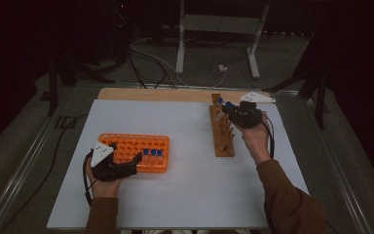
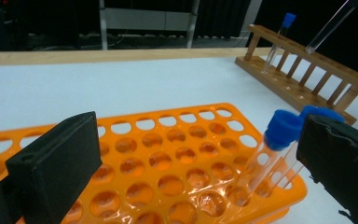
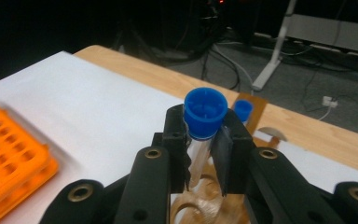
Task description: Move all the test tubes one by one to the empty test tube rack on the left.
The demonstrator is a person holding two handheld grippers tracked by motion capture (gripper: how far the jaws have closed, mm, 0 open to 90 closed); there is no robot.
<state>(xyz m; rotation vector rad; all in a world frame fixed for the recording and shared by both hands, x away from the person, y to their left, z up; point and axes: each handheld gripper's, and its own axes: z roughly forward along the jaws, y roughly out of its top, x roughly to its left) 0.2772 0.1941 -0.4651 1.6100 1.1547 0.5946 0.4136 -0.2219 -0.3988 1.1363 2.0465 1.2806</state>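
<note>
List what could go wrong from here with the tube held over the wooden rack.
1. The right hand-held gripper clamps the blue-capped tube just under its cap, so the long glass body hangs free and could swing against the wooden rack.
2. Another capped tube stands in that rack close by; a careless move may knock it.
3. The left hand-held gripper is open around the orange rack, its jaw beside the tubes there, and could tip them.

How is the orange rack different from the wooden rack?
The orange rack is a flat plastic tray with many rows of round holes; the wooden rack is a narrow frame with a single row. The orange rack lies beside the left gripper, whose jaws are open; the wooden rack lies under the right gripper, shut on a tube. Both racks hold blue-capped tubes.
</note>
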